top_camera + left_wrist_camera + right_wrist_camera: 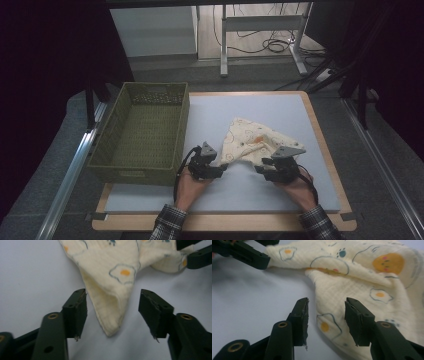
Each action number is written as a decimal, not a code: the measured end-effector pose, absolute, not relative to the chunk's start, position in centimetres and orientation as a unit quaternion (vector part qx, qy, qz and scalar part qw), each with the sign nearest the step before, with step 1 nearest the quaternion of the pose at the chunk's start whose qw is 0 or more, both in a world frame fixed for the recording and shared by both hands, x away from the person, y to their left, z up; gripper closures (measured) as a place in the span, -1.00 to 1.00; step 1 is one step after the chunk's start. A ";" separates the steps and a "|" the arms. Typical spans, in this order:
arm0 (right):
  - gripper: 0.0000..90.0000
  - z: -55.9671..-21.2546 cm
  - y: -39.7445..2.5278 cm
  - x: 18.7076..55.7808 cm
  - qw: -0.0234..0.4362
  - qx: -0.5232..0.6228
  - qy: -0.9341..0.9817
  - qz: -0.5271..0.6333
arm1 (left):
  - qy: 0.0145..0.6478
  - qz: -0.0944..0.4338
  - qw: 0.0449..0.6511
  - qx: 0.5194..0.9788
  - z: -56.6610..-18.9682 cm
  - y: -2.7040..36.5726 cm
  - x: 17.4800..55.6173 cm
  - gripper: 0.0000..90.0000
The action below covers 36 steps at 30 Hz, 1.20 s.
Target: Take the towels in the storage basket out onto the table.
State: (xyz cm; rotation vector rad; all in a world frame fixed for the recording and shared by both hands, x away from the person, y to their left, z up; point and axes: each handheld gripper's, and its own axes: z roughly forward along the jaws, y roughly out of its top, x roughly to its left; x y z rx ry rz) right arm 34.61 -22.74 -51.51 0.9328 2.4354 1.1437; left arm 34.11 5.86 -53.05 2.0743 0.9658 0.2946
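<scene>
A cream cloth (252, 141) printed with fried eggs lies crumpled on the pale mat (215, 112), right of centre. My left gripper (221, 169) is open at the cloth's near left corner. In the left gripper view that pointed corner (110, 315) lies between the spread jaws of the left gripper (112, 312), touching neither pad. My right gripper (263, 166) is open at the cloth's near right edge. In the right gripper view a fold of the cloth (362, 277) sits between the parted jaws of the right gripper (325, 320).
A green woven basket (145, 130) stands at the mat's left side, close to my left hand. The mat lies on a wooden table (320, 130). Behind the table are a desk frame (260, 30) and floor cables (275, 45).
</scene>
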 end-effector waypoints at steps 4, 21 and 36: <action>0.77 -52.6 -21.5 34.9 0.176 0.322 0.860 0.355 | 0.378 0.106 0.403 0.827 -53.6 6.0 34.3 0.67; 0.41 -47.9 -32.1 34.8 0.215 0.405 0.813 0.359 | 0.435 0.127 0.369 0.812 -52.6 5.8 37.3 0.27; 0.40 -49.8 -31.3 29.1 0.145 0.372 0.834 0.381 | 0.447 0.132 0.383 0.797 -53.6 6.1 36.4 -0.36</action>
